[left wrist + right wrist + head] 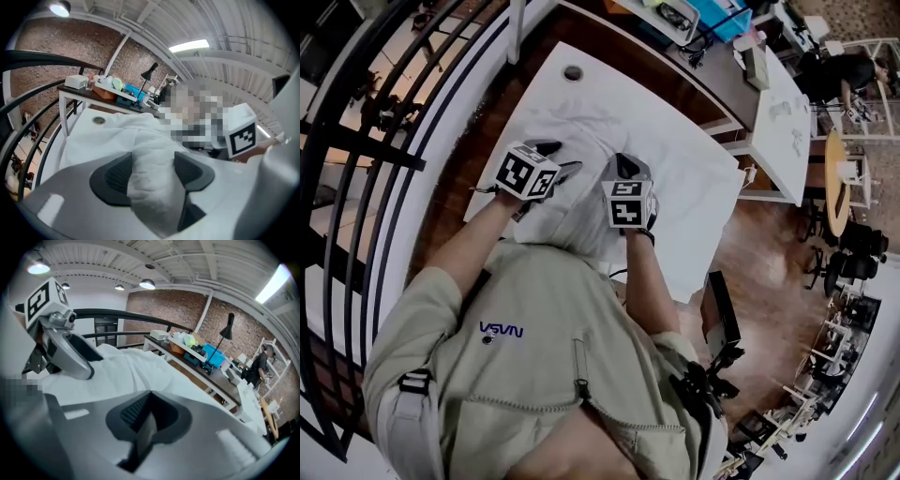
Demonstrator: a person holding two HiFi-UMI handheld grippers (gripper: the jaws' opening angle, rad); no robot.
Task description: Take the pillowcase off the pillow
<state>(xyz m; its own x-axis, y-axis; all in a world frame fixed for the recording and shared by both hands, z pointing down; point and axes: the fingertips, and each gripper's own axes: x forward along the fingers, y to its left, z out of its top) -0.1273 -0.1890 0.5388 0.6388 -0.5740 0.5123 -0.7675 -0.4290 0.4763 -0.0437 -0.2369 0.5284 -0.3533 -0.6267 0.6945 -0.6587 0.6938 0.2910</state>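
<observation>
Head view looks steeply down on the wearer's beige hooded top (553, 375), with both forearms reaching forward onto a white tabletop (703, 159). Just past the chest lies the white pillowcase (581, 220), bunched into a rumpled ridge that runs away from the person between the two tools; where case ends and pillow begins cannot be told. The right hand-held gripper (628, 171) sits at the right side of that ridge. Its own view shows the right hand-held gripper (147, 416) with its jaws closed together on a thin greyish strip that looks like an edge of the pillowcase (117, 371), whose folds spread beyond. The left hand-held gripper (558, 157) rests a little farther forward on the left side of the ridge, its marker cube tilted. In the left gripper view the left hand-held gripper (152, 171) has its jaws standing well apart, and a thick roll of the pillowcase (150, 187) lies in the gap between the dark ribbed pads without being clamped. Farther along the tabletop a round cable hole (573, 72) sits near the far edge. A black curved railing (394, 122) borders the tabletop on the left. Beyond stands a cluttered desk with a blue tray (213, 355) and a black lamp (228, 326) against a brick wall (173, 305).
</observation>
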